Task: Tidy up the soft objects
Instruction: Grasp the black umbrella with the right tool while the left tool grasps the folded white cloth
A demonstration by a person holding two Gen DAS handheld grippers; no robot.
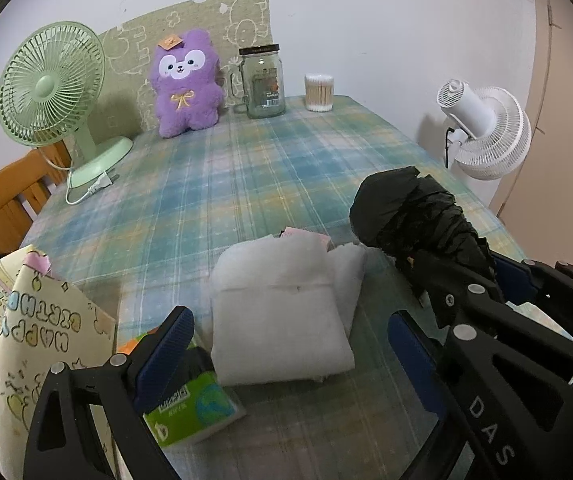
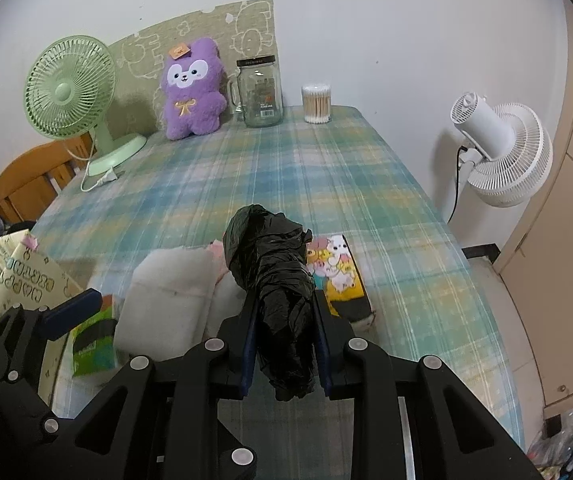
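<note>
My right gripper (image 2: 284, 336) is shut on a rolled black plastic bag (image 2: 274, 276) and holds it above the table; the bag also shows in the left wrist view (image 1: 414, 216). My left gripper (image 1: 292, 344) is open, its fingers either side of a folded white cloth (image 1: 278, 312) that lies on the plaid tablecloth (image 1: 246, 172). The cloth also shows in the right wrist view (image 2: 166, 300). A green tissue pack (image 1: 194, 400) lies under the left finger. A purple plush toy (image 1: 186, 84) sits at the far end against the wall.
A paper gift bag (image 1: 34, 340) stands at the near left. A cartoon-printed packet (image 2: 338, 272) lies right of the black bag. At the back stand a green fan (image 1: 50, 88), a glass jar (image 1: 264, 80) and a cotton swab tub (image 1: 319, 92). A white fan (image 2: 498, 152) stands right of the table.
</note>
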